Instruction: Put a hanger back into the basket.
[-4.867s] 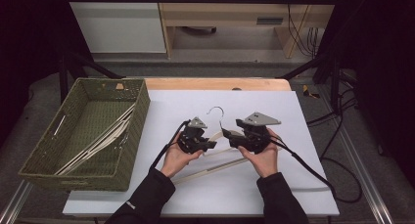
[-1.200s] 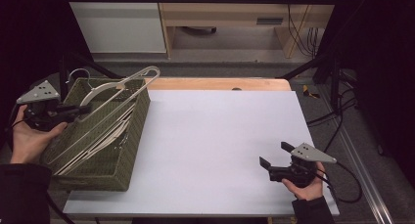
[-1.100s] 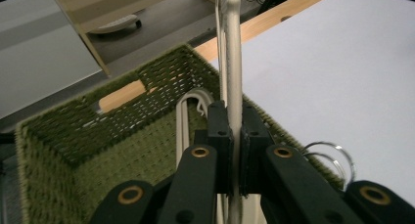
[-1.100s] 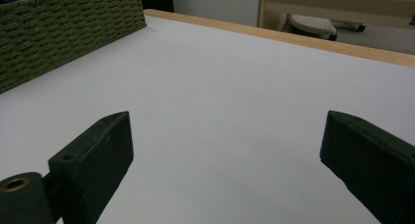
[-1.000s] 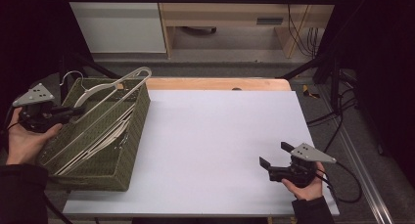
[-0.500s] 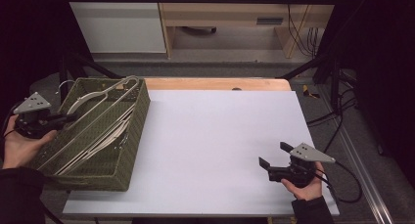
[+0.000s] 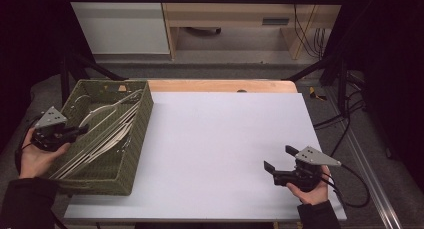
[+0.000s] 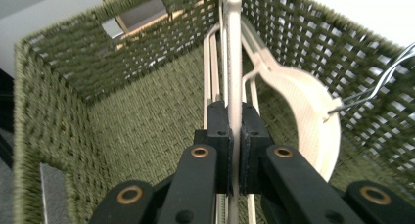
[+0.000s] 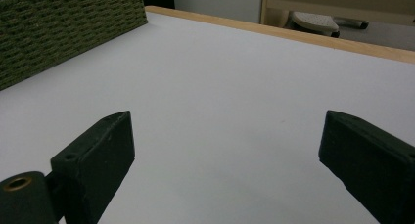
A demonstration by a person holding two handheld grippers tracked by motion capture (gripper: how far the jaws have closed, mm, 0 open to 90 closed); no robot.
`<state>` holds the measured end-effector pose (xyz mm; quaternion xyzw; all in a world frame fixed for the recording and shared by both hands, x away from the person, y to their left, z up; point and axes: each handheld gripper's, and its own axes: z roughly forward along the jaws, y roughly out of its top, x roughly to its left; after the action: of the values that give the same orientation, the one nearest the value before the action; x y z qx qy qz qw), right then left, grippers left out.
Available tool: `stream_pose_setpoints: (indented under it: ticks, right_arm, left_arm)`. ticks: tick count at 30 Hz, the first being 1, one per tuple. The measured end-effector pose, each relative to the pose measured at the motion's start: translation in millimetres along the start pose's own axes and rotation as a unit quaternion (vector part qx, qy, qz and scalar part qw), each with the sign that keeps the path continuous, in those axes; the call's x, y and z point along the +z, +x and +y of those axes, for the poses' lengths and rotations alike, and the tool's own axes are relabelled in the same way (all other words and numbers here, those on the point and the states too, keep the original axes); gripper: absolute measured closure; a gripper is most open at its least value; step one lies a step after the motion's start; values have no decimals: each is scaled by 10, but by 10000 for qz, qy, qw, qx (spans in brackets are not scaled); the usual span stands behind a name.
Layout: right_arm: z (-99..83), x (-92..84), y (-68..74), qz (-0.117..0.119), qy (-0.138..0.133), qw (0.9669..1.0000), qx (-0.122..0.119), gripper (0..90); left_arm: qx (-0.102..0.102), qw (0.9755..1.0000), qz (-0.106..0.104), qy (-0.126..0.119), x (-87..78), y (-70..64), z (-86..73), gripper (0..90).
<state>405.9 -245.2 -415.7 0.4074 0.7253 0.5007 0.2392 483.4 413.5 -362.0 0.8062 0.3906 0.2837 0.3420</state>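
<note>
Left tongs pinching hanger inside basket; right tongs spread over bare table.

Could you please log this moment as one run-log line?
left gripper: shut on hanger, inside basket | right gripper: open, empty, above table | step: hanger not yet released

Basket: coarse woven cord, matt olive green, rough all round my left gripper.
Hanger: cream, smooth, faintly satin (plastic or painted wood, I cannot tell), pinched between my left pads.
Hanger hook: thin bright metal wire, to the right of my left gripper.
Pads: matt black, with brass-coloured rivets on the arms.
Table top: smooth matt white ahead of my right gripper, bare wood strip at its far edge.
</note>
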Motion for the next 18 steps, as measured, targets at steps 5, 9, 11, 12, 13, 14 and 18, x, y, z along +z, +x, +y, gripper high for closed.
stream_pose_setpoints:
  ticks: [5, 9, 11, 12, 13, 14, 18]
  right_arm:
    - [0, 0, 0, -3, -4, 10000, -2, 69]
    - [-1, 2, 3, 3, 17, 10000, 5, 70]
    - [-2, 2, 5, 10, 13, 10000, 4, 70]
    - [-2, 2, 5, 8, 12, 10000, 3, 70]
    - [-2, 3, 5, 11, 13, 10000, 4, 70]
    - [-2, 5, 7, 11, 17, 10000, 9, 70]
    - [-4, 14, 12, 25, 16, 10000, -12, 70]
  left_arm:
    - [-15, 10000, -8, 2, 95, -40, -100, 860]
    - [17, 9998, -14, 194, 147, -61, -146, 852]
    - [-52, 9996, -91, 259, 165, -65, -165, 838]
    - [-49, 9993, -147, 349, 168, -54, -171, 834]
    - [-106, 9990, -180, 387, 177, -54, -175, 826]
    - [-89, 9988, -180, 449, 177, -51, -176, 821]
    - [-260, 9974, -334, 585, 209, -43, -190, 796]
